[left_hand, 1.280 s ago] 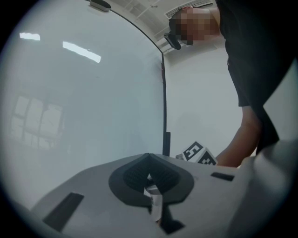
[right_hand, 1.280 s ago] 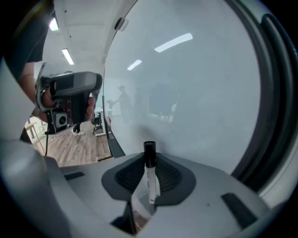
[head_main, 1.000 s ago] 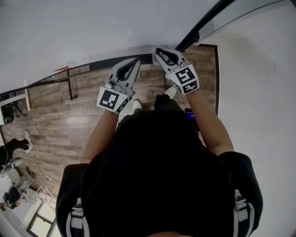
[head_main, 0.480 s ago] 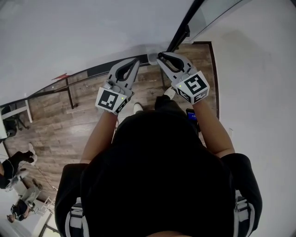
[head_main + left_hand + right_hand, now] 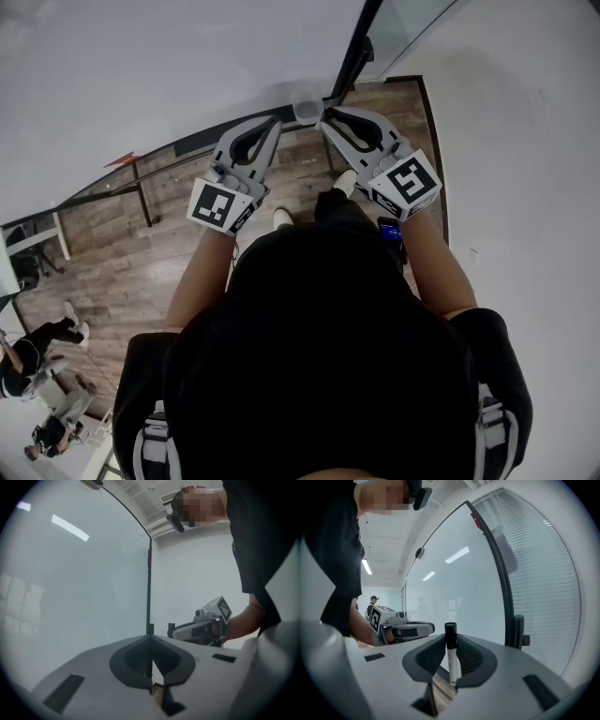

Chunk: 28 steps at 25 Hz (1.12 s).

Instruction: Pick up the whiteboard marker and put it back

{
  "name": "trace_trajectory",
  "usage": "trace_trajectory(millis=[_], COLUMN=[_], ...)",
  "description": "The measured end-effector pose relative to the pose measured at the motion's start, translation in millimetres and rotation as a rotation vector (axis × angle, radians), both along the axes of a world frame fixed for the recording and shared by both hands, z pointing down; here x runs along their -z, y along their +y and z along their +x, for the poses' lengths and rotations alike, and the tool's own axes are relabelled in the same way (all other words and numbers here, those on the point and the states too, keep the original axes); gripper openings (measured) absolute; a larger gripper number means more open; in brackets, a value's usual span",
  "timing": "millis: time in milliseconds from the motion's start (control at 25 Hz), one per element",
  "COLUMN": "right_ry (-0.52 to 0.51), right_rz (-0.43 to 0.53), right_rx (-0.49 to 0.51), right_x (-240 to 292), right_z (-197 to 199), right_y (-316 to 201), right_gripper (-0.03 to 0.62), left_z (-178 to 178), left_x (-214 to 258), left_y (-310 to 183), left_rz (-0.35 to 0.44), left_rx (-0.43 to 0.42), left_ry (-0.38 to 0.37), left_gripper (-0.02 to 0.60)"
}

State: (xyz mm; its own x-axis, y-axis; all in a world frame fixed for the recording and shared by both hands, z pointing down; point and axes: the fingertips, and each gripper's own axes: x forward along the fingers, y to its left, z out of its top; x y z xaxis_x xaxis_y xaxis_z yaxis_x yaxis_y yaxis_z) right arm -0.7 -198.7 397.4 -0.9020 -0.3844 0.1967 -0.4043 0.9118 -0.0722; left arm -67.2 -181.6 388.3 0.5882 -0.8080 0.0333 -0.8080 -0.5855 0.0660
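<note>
Before a glass whiteboard (image 5: 454,573) and above a wood floor (image 5: 141,262), we held the whiteboard marker (image 5: 450,656) upright, black cap up, pinched between the half-closed jaws of the right gripper (image 5: 330,117). The left gripper (image 5: 150,637), just beside it, had its jaws together on nothing. Pickup looked done. The return remained, calling for a steady carry to the marker's resting place before release.

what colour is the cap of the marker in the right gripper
Black: the cap tops the white barrel of the marker, clearest in the right gripper view.
</note>
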Motion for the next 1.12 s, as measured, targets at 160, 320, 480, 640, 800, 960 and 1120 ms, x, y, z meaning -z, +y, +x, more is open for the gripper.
trace_trajectory(millis=[160, 320, 480, 640, 800, 960, 1120], right_ry=[-0.032, -0.057, -0.038, -0.067, -0.071, -0.072, -0.053], right_rz=[-0.014, -0.014, 0.029, 0.046, 0.063, 0.038, 0.039], right_rx=[0.002, -0.022, -0.051, -0.051, -0.047, -0.038, -0.032], right_x=[15, 32, 49, 69, 91, 101, 106], right_z=[7, 12, 14, 13, 12, 13, 11], right_y=[11, 15, 17, 22, 30, 26, 24], right_gripper=[0.067, 0.067, 0.068, 0.069, 0.069, 0.067, 0.067], left_z=[5, 3, 2, 4, 3, 5, 4], left_x=[15, 29, 42, 56, 72, 75, 76], left_y=[10, 16, 18, 20, 28, 25, 24], left_rz=[0.027, 0.056, 0.058, 0.068, 0.076, 0.058, 0.046], left_rx=[-0.018, -0.013, -0.009, -0.016, -0.021, -0.041, -0.046], left_ry=[0.009, 0.029, 0.029, 0.037, 0.013, 0.0, 0.006], left_gripper=[0.003, 0.003, 0.003, 0.003, 0.003, 0.003, 0.003])
